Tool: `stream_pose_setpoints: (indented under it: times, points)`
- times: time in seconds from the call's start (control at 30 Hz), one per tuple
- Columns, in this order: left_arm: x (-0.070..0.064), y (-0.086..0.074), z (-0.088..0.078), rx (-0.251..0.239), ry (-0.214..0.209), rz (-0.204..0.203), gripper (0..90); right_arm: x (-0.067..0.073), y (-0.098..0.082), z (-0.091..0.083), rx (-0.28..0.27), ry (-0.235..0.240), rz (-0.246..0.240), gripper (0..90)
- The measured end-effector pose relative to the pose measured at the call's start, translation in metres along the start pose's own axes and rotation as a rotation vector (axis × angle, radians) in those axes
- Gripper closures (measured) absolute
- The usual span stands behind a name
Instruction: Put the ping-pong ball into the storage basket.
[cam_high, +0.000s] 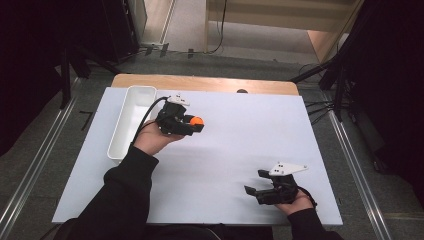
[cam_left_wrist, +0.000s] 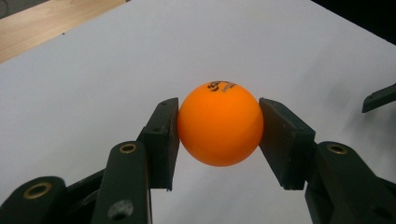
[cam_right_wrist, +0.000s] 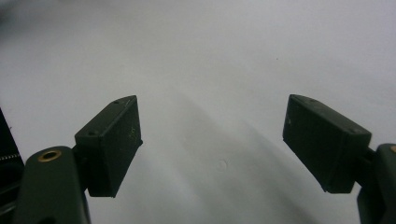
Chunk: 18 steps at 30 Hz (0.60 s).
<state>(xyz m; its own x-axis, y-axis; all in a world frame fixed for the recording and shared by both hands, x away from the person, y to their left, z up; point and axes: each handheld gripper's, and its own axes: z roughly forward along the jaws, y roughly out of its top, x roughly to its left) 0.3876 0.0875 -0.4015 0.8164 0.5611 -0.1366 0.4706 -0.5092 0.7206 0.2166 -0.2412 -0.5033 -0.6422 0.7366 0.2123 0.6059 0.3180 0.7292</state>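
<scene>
Orange ball: clamped between the 2 pads of the left gripper, centred in the gap, 1 pad on each side at mid-height, raised just off the white table sheet. Keep clamp pressure steady and wrist level; carry slowly toward the white tray, near the gripper on its left. Lower inside the tray walls before release. Right gripper: jaws spread wide, nothing between, parked near the front right edge, well apart from the ball.
</scene>
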Motion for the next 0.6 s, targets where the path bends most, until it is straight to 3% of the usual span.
stream_pose_setpoints:
  times: [0.6]
  points:
    - [0.014, -0.004, -0.008, 0.0, 0.041, -0.033, 50.8, 0.0, 0.0, 0.0, -0.001, 0.002, 0.001, 18.0]
